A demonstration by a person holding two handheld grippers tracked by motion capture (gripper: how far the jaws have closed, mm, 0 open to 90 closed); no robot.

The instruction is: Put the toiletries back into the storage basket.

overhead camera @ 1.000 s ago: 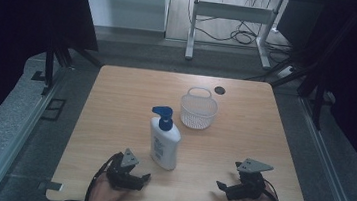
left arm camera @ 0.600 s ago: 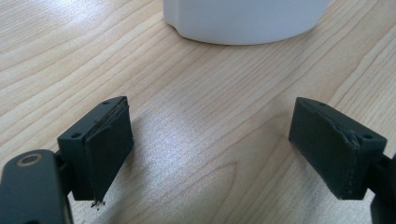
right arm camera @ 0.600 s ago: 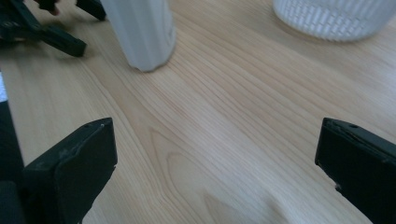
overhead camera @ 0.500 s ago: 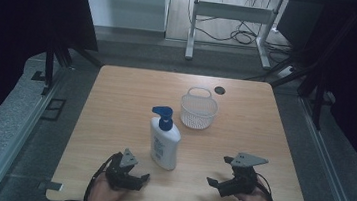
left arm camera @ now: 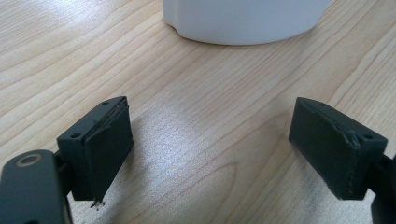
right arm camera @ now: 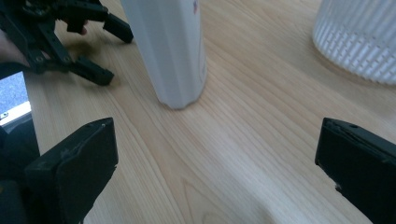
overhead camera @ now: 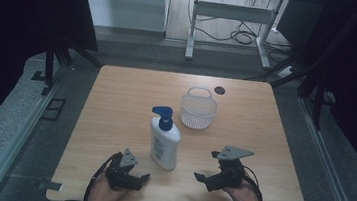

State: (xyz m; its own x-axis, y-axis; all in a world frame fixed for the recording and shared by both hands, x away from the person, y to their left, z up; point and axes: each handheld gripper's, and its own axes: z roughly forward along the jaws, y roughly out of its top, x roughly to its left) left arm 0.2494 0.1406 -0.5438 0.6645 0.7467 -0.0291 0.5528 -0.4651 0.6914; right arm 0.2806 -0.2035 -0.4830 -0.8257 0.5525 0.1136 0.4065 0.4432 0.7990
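A white lotion bottle (overhead camera: 164, 144) with a blue pump stands upright in the middle of the wooden table (overhead camera: 116, 104). Behind it, to the right, sits a white plastic basket (overhead camera: 198, 111). My left gripper (overhead camera: 142, 181) rests near the front edge, just left of the bottle, open and empty. In the left gripper view the bottle's base (left arm camera: 243, 21) lies ahead of the open gripper (left arm camera: 212, 154). My right gripper (overhead camera: 203, 178) is right of the bottle, turned toward it. In the right gripper view the open gripper (right arm camera: 215, 172) faces the bottle (right arm camera: 168, 51), with the basket (right arm camera: 359, 37) at upper right and the left gripper (right arm camera: 109, 53) beyond.
A dark round hole (overhead camera: 219, 90) is set in the table near the far edge. Metal frame rails (overhead camera: 22, 129) run along both sides. A table leg and cables (overhead camera: 234, 33) lie on the floor behind.
My right gripper has shifted left, toward the bottle, and turned its jaws that way. The left gripper, bottle and basket have stayed put.
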